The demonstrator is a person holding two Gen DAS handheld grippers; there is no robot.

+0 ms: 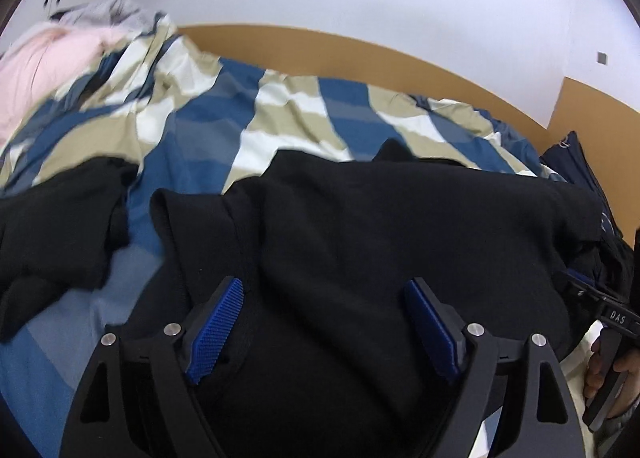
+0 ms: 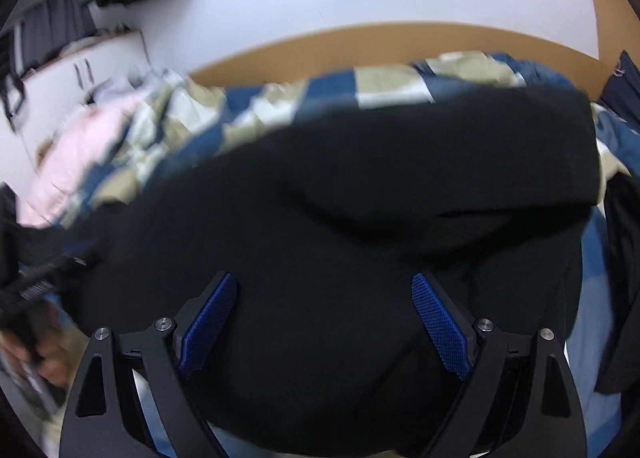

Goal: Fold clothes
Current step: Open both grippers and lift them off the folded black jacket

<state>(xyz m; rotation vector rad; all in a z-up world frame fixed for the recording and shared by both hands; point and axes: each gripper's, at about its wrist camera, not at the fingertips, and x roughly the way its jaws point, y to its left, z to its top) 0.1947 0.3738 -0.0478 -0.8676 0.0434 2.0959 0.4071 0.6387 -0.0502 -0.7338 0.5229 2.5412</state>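
Observation:
A black garment (image 1: 360,226) lies spread on a bed with a blue, beige and white checked cover (image 1: 208,114). My left gripper (image 1: 324,290) hovers just above its near part, open, blue pads wide apart with nothing between them. In the right wrist view the same black garment (image 2: 360,198) fills the middle, with a fold bulging across its far half. My right gripper (image 2: 324,286) is open over it too, nothing held. The right gripper's body and the hand holding it (image 1: 608,338) show at the left view's right edge; the left one (image 2: 36,290) shows blurred at the right view's left edge.
A second dark cloth (image 1: 60,234) lies left of the garment. Pink and grey clothes (image 1: 48,58) are heaped at the bed's far left. A wooden headboard (image 1: 360,54) and white wall stand behind. A navy garment (image 1: 568,162) lies at the far right. A white cabinet (image 2: 80,74) stands left.

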